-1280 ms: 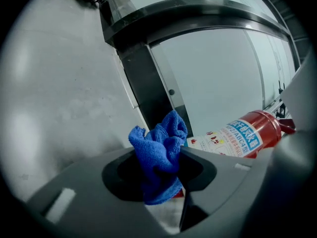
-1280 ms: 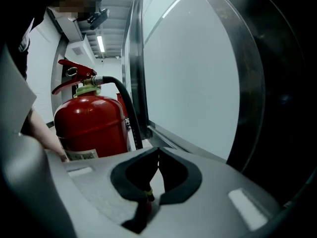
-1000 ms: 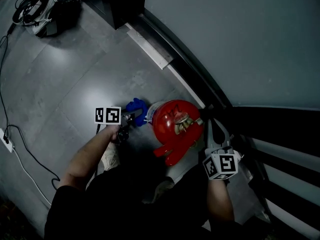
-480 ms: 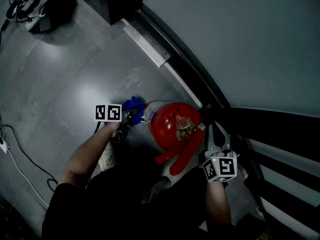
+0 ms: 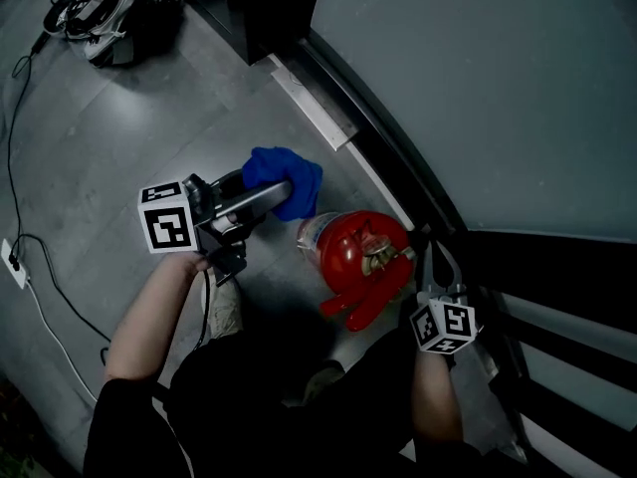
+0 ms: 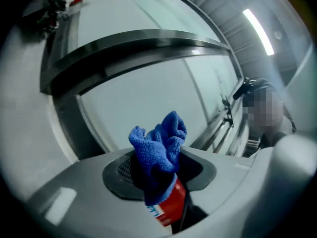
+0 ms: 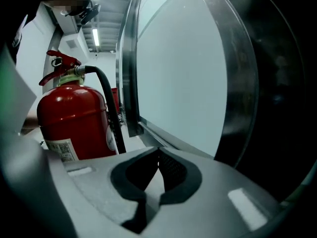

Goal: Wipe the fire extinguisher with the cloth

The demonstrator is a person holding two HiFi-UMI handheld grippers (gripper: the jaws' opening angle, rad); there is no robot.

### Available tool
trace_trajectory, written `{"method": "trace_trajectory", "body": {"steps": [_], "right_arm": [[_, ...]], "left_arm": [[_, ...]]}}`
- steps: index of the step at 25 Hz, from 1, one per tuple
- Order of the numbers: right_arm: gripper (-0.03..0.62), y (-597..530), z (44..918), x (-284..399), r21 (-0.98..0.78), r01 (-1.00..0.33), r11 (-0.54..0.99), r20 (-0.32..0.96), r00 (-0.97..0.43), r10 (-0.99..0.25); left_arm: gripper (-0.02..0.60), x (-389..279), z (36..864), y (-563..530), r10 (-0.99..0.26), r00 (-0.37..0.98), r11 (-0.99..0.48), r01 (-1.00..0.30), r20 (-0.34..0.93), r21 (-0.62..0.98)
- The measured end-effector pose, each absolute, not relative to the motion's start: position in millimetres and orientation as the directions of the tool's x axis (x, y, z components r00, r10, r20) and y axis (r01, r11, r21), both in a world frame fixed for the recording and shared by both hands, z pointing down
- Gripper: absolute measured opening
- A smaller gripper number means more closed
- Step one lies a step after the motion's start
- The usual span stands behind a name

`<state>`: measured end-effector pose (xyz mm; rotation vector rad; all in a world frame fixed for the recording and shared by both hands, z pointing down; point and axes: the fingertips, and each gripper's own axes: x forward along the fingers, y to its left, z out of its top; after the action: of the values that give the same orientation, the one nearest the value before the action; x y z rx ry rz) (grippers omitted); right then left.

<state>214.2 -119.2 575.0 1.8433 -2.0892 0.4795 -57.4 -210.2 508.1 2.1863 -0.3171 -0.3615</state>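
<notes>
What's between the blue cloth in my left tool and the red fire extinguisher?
Nothing visible. The left tool holds the cloth close beside the fire extinguisher, and the head view shows only a narrow strip of floor between them.

No readable text, white label (image 7: 63,150) on fire extinguisher (image 7: 69,118) too blurred

Floor (image 5: 119,137): grey tiles, glossy. Cable tangle (image 5: 85,3) with dark gear, top-left corner. Thin black cable (image 5: 10,157) down left edge. White plug (image 5: 12,269) at left edge, white cable (image 5: 60,332) trailing from it. Pale strip (image 5: 317,103) along wall base. Large grey panel (image 5: 478,78) in dark frame (image 5: 393,157), right side.
</notes>
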Motion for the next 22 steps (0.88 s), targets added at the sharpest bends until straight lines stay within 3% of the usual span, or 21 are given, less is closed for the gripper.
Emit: {"method": "trace_trajectory", "body": {"steps": [5,10,14,22], "right_arm": [[0.003,-123.0,571.8,198.5,-0.078,-0.985,0.152,0.427,-0.17,-0.888],[0.003,-118.3,563.5,193.8,-0.071,-0.984,0.163,0.415,-0.178,-0.892],[0.003,-111.7,556.1,202.4,-0.065,-0.986,0.155,0.411,-0.168,-0.896],[0.003,-108.5,550.2,196.2,-0.073,-0.985,0.154,0.404,-0.17,-0.899]], "left_arm": [[0.171,-11.7,432.4,-180.9,-0.176,0.975,-0.686,-0.025,-0.132,0.727],[0.17,14.7,485.7,-182.7,-0.209,0.976,-0.596,-0.177,0.062,0.783],[0.17,16.9,511.2,-189.1,-0.233,0.972,-0.457,-0.122,0.014,0.881],[0.17,17.7,567.0,-190.5,-0.23,0.972,-0.377,-0.124,0.037,0.918]]}}
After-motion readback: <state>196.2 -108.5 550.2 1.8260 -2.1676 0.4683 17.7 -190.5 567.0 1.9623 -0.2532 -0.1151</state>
